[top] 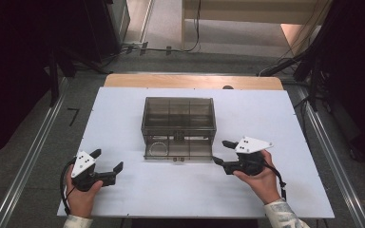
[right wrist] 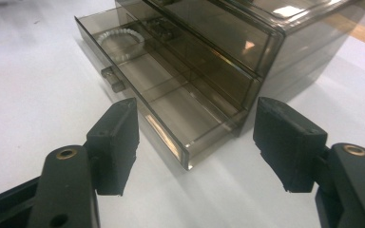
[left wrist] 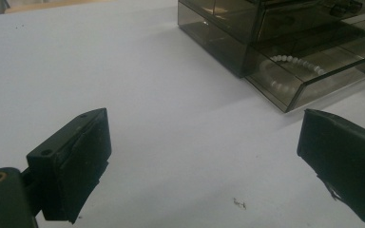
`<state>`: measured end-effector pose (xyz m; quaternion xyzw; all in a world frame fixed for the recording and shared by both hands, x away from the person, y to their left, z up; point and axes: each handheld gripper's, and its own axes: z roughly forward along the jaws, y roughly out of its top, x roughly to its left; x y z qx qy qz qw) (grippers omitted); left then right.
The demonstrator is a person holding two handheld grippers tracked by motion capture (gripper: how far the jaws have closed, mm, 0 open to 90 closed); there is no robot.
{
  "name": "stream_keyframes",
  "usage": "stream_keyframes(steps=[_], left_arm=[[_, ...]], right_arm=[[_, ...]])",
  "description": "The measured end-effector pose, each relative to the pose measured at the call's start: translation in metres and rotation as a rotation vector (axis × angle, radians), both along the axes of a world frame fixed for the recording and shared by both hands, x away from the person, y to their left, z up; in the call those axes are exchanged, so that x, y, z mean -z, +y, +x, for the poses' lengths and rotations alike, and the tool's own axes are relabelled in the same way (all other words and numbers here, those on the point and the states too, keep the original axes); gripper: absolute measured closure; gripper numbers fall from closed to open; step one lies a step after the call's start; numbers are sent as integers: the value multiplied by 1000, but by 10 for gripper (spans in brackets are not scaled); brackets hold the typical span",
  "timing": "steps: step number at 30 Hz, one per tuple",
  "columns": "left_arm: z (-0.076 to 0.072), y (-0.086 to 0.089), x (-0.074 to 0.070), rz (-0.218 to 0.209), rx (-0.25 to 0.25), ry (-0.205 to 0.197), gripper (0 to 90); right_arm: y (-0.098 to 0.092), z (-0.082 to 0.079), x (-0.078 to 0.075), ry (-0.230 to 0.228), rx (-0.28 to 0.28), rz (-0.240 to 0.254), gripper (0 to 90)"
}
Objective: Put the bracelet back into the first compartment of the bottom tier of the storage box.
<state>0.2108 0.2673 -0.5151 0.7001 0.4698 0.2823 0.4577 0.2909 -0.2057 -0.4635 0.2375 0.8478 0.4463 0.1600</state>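
A smoked clear drawer box (top: 178, 114) stands mid-table. Its bottom drawer (top: 190, 150) is pulled out toward me, with a small handle (right wrist: 113, 78) on its front. A white bead bracelet (top: 157, 147) lies in the drawer's left compartment, and I see the bracelet (left wrist: 290, 71) (right wrist: 121, 40) through both gripper views. My right gripper (top: 220, 152) (right wrist: 197, 137) is open just off the drawer's right front corner (right wrist: 188, 160), pads apart from it. My left gripper (top: 108, 160) (left wrist: 204, 142) is open over bare table at the front left, nothing between its jaws.
The white table top (top: 275, 123) has free room on both sides of the box and in front of it. A wooden edge (top: 195, 80) runs along the back. Metal floor rails (top: 33, 156), dark stands and cables lie beyond the table.
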Motion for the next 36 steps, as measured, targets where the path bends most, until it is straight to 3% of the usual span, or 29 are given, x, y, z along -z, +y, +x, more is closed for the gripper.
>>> stream_keyframes(steps=[36], left_arm=[[1,0,0,-8,-4,2,46]], right_arm=[[-62,-12,23,18,150,1,263]])
